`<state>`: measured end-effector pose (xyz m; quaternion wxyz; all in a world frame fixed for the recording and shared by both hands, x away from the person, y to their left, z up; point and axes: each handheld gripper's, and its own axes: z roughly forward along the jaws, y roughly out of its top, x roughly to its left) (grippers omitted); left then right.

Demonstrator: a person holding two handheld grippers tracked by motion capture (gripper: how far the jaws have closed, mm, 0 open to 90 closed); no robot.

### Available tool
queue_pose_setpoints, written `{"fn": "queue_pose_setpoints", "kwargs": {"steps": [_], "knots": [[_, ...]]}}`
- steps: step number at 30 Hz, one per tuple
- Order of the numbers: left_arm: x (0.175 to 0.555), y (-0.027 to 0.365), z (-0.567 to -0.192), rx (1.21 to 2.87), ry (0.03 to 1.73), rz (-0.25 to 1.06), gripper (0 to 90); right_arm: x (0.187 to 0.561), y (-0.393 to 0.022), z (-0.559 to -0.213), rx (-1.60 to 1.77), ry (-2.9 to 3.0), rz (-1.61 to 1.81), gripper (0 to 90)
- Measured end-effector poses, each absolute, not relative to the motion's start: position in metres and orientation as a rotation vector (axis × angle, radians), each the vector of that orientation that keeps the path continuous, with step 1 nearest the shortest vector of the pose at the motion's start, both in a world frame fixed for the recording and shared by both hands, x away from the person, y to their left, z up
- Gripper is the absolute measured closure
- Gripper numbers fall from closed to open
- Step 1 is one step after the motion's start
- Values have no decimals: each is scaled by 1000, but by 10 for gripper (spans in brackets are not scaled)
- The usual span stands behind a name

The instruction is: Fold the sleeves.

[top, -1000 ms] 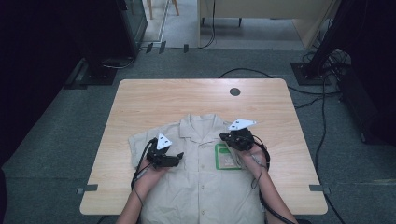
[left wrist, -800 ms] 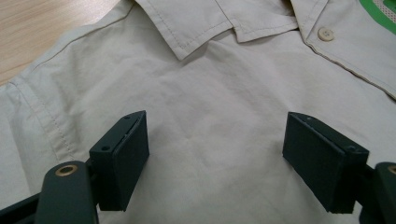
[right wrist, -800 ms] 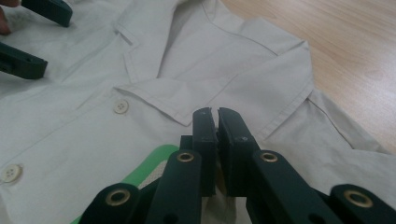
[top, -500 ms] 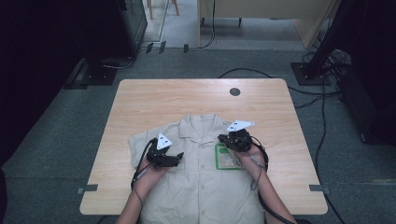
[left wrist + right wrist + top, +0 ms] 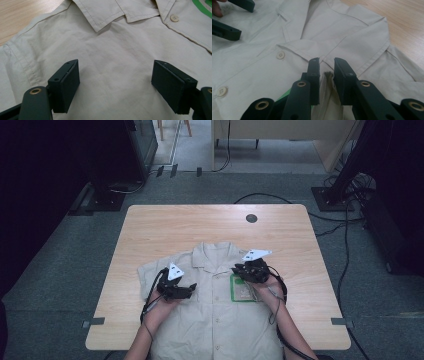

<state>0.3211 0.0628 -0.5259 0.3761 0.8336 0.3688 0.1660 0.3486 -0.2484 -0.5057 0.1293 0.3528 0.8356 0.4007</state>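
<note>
A beige short-sleeved shirt [image 5: 215, 320] lies flat and face up on the wooden table [image 5: 200, 227], collar away from the person. My left gripper [image 5: 192, 287] rests on the shirt's left chest, and in the left gripper view it [image 5: 120, 85] stands wide open over smooth cloth [image 5: 112, 50]. My right gripper [image 5: 235, 269] sits near the collar, above a green-edged badge [image 5: 240, 287]. Its jaws [image 5: 326, 67] have just been opening. A pinched-up fold of fabric [image 5: 327, 82] still stands between them, with narrow gaps at the pads. The left gripper [image 5: 234, 17] shows at the top left of the right gripper view.
Bare table top lies beyond the collar, with a round cable hole [image 5: 251, 218] near the far edge. Cables trail from both grippers over the shirt. Dark equipment stands and floor cables surround the table.
</note>
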Motion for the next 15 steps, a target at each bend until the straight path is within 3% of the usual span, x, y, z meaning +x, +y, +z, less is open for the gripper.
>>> {"fn": "queue_pose_setpoints", "kwargs": {"steps": [15], "knots": [[321,63,-526,2131,943,425,226,350,-265,-496,1009,2423,1263,402]]}}
